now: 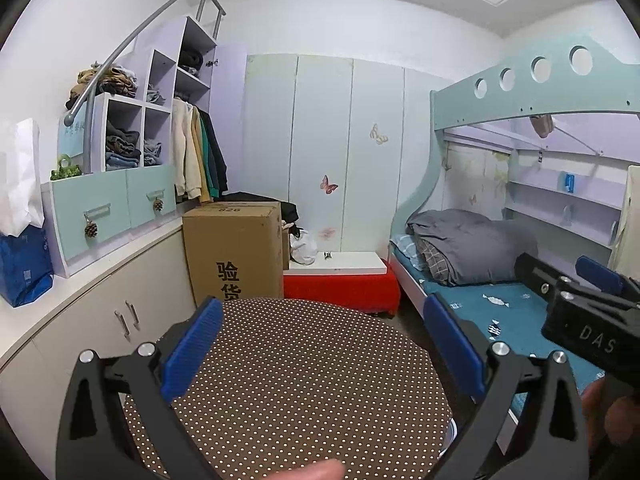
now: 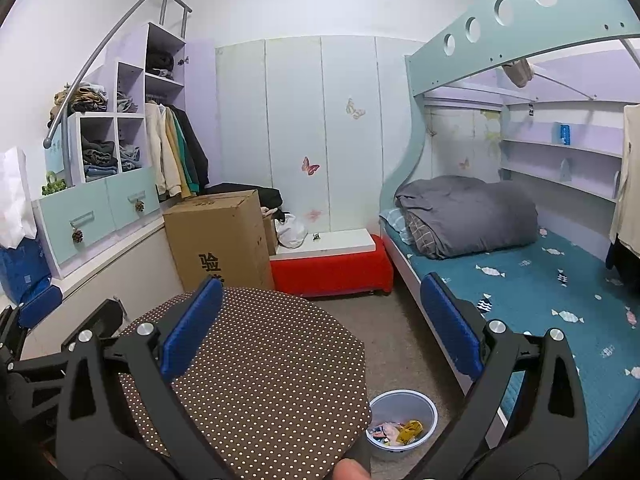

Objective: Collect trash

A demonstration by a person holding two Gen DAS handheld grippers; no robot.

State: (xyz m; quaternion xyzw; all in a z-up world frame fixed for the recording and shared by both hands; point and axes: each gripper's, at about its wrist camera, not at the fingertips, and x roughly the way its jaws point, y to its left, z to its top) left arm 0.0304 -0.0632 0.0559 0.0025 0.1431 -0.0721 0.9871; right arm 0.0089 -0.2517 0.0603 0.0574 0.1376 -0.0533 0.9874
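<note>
A small white trash bin (image 2: 402,424) stands on the floor between the round table and the bed, with colourful wrappers (image 2: 396,429) inside. My left gripper (image 1: 320,344) is open and empty above the brown polka-dot table (image 1: 304,380). My right gripper (image 2: 320,328) is open and empty, above the same table's right part (image 2: 260,368). The right gripper also shows at the right edge of the left wrist view (image 1: 592,300). The left gripper shows at the left edge of the right wrist view (image 2: 36,320). No loose trash shows on the table.
A cardboard box (image 1: 234,250) stands behind the table by a red bench (image 1: 340,286) with a white top. A bunk bed (image 2: 540,280) with a grey duvet is at right. White cabinets (image 1: 92,320) and shelves line the left wall.
</note>
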